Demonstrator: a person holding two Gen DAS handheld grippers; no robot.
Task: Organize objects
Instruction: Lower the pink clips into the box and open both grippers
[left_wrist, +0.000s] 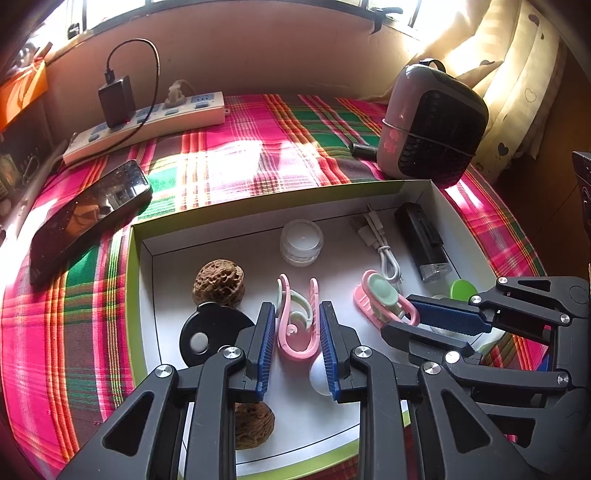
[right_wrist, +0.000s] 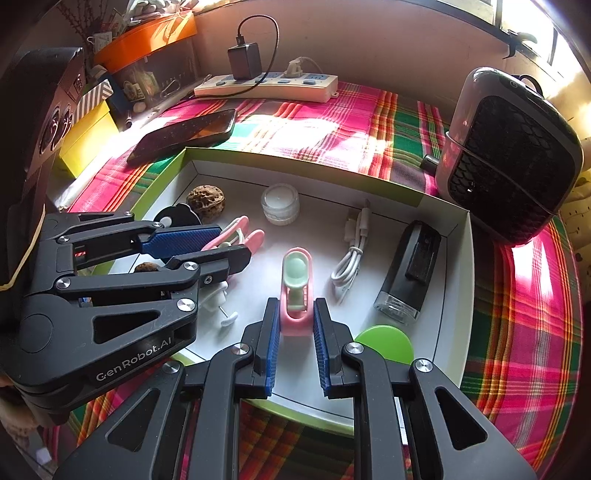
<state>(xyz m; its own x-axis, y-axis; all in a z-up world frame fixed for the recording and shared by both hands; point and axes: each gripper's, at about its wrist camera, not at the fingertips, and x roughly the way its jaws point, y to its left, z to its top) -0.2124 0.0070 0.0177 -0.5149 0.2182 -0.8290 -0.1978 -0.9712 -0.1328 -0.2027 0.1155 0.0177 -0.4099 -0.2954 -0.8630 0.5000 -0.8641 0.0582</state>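
White-lined box (right_wrist: 452, 295) – pink clips (right_wrist: 295, 291), walnut (right_wrist: 205, 198), jar (right_wrist: 280, 204), cable (right_wrist: 351, 254)

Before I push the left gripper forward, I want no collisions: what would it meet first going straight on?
The left gripper already straddles the pink clip; going on, it likely meets that first. Beyond it stands the jar, then the box wall. Depth is uncertain.

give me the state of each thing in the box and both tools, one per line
left tool: open, straddling the pink and green clip lying flat
right tool: open, around the end of the second pink clip
small clear glass jar: upright
white cable: coiled, loose
black charger block: plugged into the white power strip
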